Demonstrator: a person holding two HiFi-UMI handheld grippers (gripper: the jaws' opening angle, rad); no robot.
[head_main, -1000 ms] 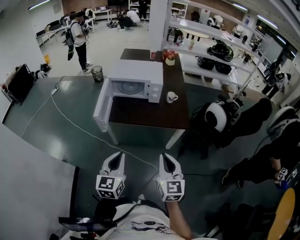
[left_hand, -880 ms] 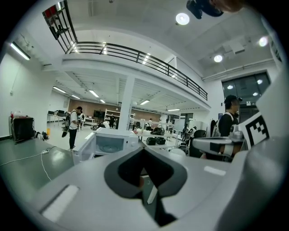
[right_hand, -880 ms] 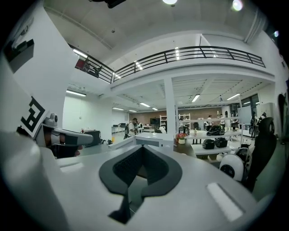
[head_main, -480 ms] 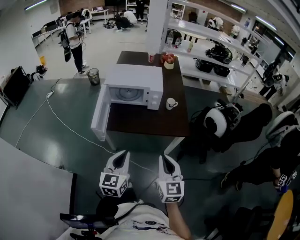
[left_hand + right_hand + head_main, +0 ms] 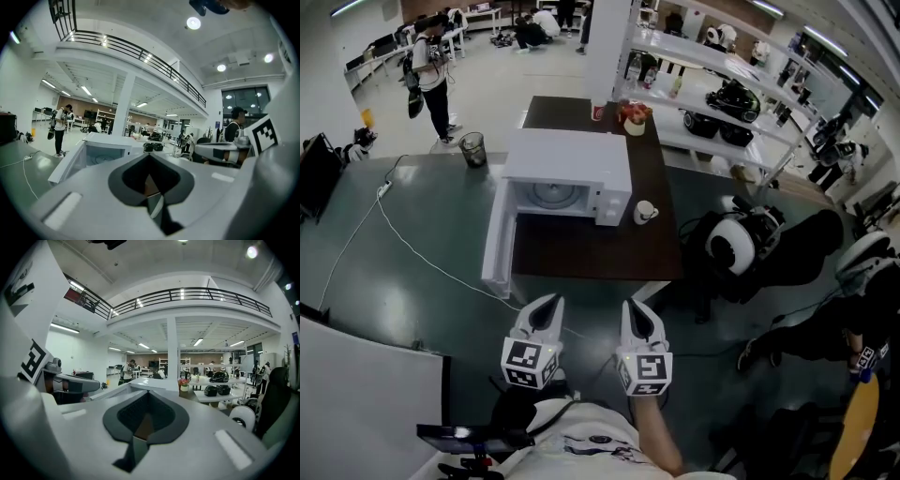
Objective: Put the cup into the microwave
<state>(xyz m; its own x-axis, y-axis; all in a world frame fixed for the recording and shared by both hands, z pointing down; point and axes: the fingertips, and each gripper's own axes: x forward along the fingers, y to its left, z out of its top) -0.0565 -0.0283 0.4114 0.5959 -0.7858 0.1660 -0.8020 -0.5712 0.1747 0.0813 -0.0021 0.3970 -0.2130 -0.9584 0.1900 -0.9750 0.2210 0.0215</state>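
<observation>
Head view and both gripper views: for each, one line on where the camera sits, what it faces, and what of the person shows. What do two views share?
Head view: on the person's head, steeply down at table, microwave and cup; left gripper, right gripper and shirt show.
Left gripper view: on the left gripper, along its shut jaws toward the microwave; right gripper at right.
Right gripper view: on the right gripper, along its shut jaws toward shelves; left gripper at left.
Shared: head and left gripper views show the open microwave.
</observation>
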